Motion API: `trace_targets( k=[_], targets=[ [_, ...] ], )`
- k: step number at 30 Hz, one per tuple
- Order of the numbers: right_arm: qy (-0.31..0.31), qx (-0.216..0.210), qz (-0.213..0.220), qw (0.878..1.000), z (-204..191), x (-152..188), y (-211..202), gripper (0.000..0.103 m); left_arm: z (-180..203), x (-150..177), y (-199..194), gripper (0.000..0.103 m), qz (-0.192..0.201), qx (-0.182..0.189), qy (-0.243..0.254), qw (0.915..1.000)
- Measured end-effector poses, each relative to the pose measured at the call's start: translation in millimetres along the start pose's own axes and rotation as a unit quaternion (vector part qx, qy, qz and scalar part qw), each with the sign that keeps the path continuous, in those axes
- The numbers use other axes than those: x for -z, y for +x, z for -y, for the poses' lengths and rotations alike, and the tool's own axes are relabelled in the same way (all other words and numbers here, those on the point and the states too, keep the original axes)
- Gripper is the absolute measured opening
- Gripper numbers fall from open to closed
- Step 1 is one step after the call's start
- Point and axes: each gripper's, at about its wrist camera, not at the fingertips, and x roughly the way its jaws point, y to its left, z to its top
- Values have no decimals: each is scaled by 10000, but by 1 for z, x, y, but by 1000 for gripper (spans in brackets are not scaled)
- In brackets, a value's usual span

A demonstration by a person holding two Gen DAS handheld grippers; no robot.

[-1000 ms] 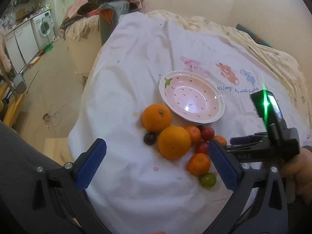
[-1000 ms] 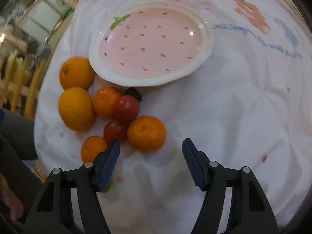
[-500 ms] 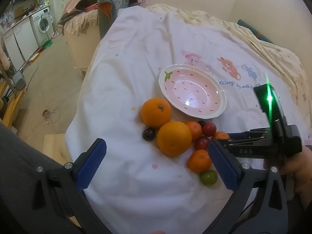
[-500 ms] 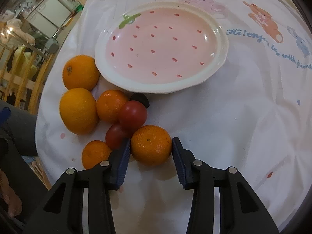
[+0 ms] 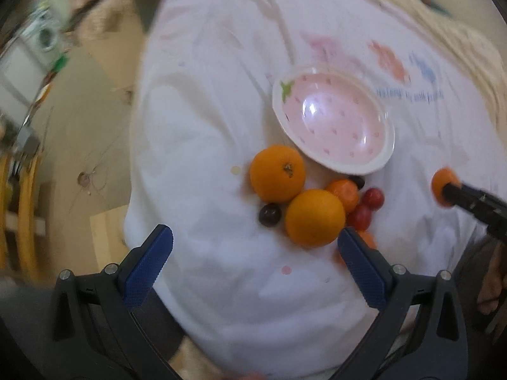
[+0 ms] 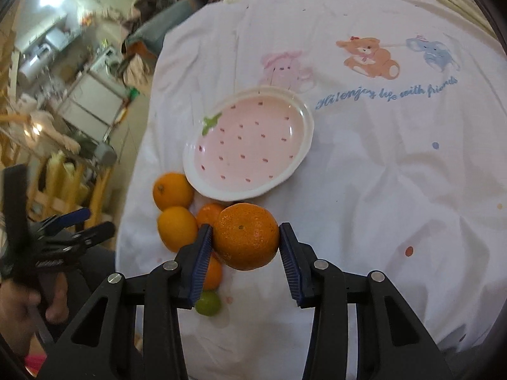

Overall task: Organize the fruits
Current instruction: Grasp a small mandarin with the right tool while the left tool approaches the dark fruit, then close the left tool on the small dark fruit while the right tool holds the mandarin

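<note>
A: What does the left wrist view give?

B: The left gripper stands wide open with nothing between its blue pads, above the white cloth. Ahead sits the pink plate, bare. Just beside its near rim lie two big oranges touching each other, a dark grape, a small mandarin and red tomatoes. Far right, the right gripper's tip holds a tangerine — lifted clear of the pile.

A: And the right wrist view?

B: The right gripper is clamped on that tangerine, a pad pressed on each side. Behind it is the plate; the oranges lie left of the pads, and a green lime sits under the left finger. The left gripper shows at the left edge — a hand grips it.
</note>
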Motion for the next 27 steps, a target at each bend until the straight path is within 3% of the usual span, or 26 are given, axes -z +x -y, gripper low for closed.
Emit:
trace_targets(
  k=[3,5,7,9,12,15,18,27],
  targets=[
    [108,4,31,9999,-3,-2,4,44,5,-11,15,102,-547,-55,792,9953],
    [145,27,24,9999,-1,-3,5,44,10,-15,23,95,-782,0,1198,9897],
    [136,75,4,9999,0,-3,8,44,14,-17,34,75,-1027,-24,1544,9827],
    [125,101,-15,9999,1,-1,8,44,19,-17,43,62,-1208,2,1855,9752],
    [113,136,-33,9998,1,-1,10,44,29,-12,57,58,-1434,23,2388,9604],
    [127,151,-50,9998,3,-2,12,44,37,-8,66,47,-1571,110,2776,9477],
    [156,146,-75,9997,4,-3,14,44,37,-10,77,26,-1700,160,2866,9427],
    [141,176,-165,9996,4,-4,22,44,36,-21,91,23,-1605,291,3020,9392]
  ],
)
